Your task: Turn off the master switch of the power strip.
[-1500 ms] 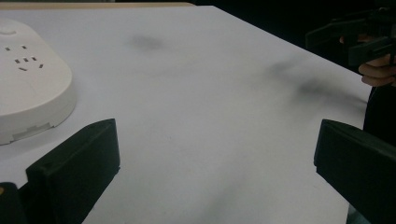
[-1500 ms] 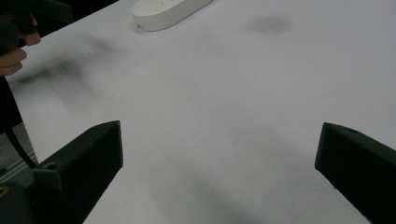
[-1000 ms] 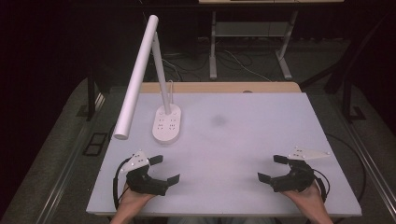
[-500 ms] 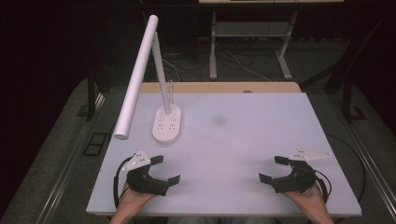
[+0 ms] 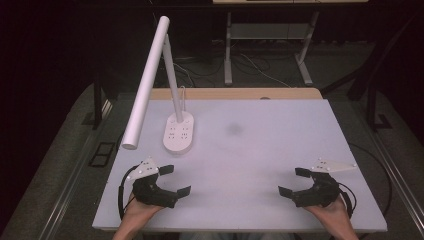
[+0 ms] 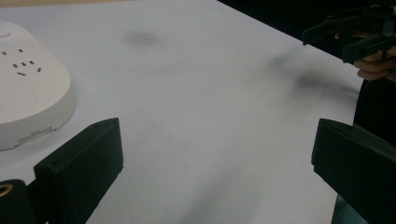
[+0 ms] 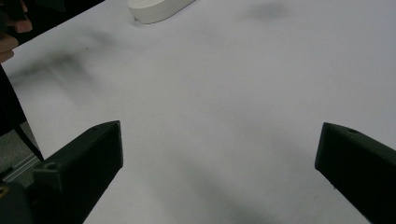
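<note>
A white desk lamp stands at the table's back left, its oval base (image 5: pixel 179 131) carrying socket holes and its long tube head (image 5: pixel 146 84) slanting down to the left. My left gripper (image 5: pixel 175 180) rests low at the front left, open, nothing between its jaws. At the front right my right gripper (image 5: pixel 294 181) is open too and holds nothing. In the left gripper view the lamp base (image 6: pixel 28 84) lies just left of the jaws and the right gripper (image 6: pixel 355 32) shows far off. The right gripper view catches the lamp base (image 7: pixel 156 9) at the top.
The white table (image 5: pixel 260 150) has a faint dark smudge (image 5: pixel 233 129) near its middle. A wooden strip (image 5: pixel 235 94) runs along the far edge. Beyond it stand metal desk legs (image 5: pixel 227 47) and cables on a dark floor.
Both hands have shifted only slightly near the front edge. The grippers stay open and the lamp has not moved.
</note>
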`<state>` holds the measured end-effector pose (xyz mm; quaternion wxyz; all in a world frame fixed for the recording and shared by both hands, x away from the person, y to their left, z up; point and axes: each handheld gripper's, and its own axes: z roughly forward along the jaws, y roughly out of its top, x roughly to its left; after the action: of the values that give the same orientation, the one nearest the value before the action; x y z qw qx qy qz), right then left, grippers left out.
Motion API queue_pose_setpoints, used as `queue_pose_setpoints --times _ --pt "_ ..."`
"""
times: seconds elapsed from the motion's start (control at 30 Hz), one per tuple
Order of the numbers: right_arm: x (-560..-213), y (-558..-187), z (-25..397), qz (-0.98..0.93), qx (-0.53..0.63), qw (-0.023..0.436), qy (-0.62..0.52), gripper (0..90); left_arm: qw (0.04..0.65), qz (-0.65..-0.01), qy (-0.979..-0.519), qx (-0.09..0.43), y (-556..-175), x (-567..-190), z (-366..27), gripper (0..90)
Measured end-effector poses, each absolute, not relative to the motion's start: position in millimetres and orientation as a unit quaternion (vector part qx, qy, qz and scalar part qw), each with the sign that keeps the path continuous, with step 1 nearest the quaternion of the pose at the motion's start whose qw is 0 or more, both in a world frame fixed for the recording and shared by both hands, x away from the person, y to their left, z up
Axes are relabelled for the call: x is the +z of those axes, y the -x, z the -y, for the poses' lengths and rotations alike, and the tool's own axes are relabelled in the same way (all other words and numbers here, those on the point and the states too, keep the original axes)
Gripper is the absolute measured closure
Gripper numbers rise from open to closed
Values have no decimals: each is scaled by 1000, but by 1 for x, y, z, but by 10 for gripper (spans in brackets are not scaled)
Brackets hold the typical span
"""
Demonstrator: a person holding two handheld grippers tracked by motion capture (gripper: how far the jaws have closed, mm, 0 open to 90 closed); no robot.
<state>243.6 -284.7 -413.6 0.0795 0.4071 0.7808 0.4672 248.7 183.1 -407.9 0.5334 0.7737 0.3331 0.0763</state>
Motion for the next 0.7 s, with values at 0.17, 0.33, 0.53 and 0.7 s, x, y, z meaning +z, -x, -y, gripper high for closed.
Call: queue_pose_setpoints --times 0.17,0.33,0.53,0.7 --pt "-414 -243 286 -782 466 79 -407 2 531 -336 -774 78 -251 -404 -187 8" --pt "-414 -242 287 -781 465 79 -409 3 535 -337 -770 79 -255 -399 -190 8" --pt "-415 -242 287 -783 463 79 -408 3 533 -337 -772 78 -259 -394 -193 11" --pt "-415 -242 287 -782 463 81 -409 3 531 -337 -774 75 -263 -391 -194 16"
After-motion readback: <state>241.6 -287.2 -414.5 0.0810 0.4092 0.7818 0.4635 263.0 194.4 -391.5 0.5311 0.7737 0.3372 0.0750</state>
